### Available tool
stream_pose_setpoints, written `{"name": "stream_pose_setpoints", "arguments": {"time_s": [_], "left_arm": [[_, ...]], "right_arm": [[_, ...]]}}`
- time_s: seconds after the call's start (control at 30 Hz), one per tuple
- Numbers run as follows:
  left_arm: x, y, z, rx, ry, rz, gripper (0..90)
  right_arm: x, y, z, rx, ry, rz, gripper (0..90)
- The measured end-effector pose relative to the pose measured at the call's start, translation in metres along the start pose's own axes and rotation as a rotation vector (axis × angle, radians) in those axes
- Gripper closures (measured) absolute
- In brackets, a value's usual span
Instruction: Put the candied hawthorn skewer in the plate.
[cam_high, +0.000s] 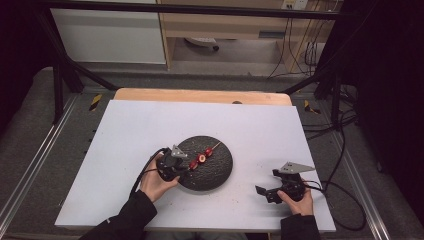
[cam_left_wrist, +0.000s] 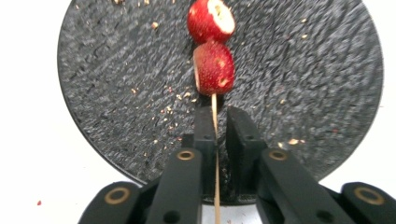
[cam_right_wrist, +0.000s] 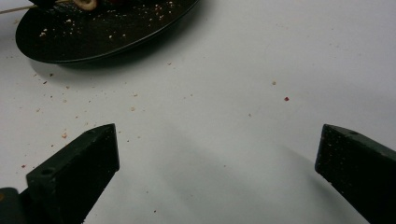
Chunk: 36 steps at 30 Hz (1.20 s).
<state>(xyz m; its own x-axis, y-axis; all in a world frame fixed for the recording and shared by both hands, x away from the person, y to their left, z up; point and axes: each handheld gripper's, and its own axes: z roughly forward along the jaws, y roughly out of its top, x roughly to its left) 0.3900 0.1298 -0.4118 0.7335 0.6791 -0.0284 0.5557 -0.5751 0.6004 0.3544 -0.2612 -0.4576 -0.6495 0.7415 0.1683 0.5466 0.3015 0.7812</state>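
Red fruit pieces (cam_left_wrist: 212, 46) threaded on a thin wooden skewer (cam_left_wrist: 215, 135) are seen lying over the dark round plate (cam_high: 220, 175) at the middle of the white desk (cam_high: 135, 130). The skewer's bare end runs between the jaws of the left tongs (cam_left_wrist: 215, 122), which stand narrowly apart; one jaw seems to touch the stick, yet a small gap is seen on the other side, so a firm pinch cannot be confirmed. The right tongs (cam_right_wrist: 217, 154) are held wide open and empty, low over bare desk, well apart from the plate's rim. The step in hand is judged to be the steadying or release of the skewer on the plate. Next, a clean straight withdrawal along the stick is likely called for, so the fruit is not dragged. Ample free desk is left around the plate, and its edges lie far from both tongs.
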Motion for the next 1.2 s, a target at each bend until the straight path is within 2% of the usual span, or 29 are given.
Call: {"name": "stream_pose_setpoints", "arguments": {"time_s": [0.17,0.33,0.47,0.67,0.8,1.03,1.2], "left_arm": [[0.005,-0.006,-0.013,-0.054,-0.028,-0.001,59.3],[0.016,-0.016,-0.023,-0.076,-0.045,0.006,40.1],[0.026,-0.027,-0.031,-0.101,-0.060,-0.012,30.8],[0.040,-0.047,-0.042,-0.153,-0.036,-0.030,16.5],[0.048,-0.063,-0.047,-0.171,-0.018,-0.040,11.6],[0.058,-0.090,-0.052,-0.211,0.002,-0.050,8.6],[0.062,-0.109,-0.052,-0.229,0.001,-0.060,7.7]], "right_arm": [[0.001,0.000,0.000,0.003,0.001,0.002,0.5],[0.000,0.000,0.000,0.000,0.000,0.000,0.5],[0.000,0.000,0.000,-0.006,0.002,0.000,0.5],[0.001,0.001,-0.001,-0.006,0.001,0.006,0.5],[0.001,0.001,0.000,-0.007,0.002,0.009,0.5],[0.001,0.000,0.000,-0.004,0.002,0.008,0.5],[0.001,0.000,0.001,0.005,0.000,0.004,0.5]]}}
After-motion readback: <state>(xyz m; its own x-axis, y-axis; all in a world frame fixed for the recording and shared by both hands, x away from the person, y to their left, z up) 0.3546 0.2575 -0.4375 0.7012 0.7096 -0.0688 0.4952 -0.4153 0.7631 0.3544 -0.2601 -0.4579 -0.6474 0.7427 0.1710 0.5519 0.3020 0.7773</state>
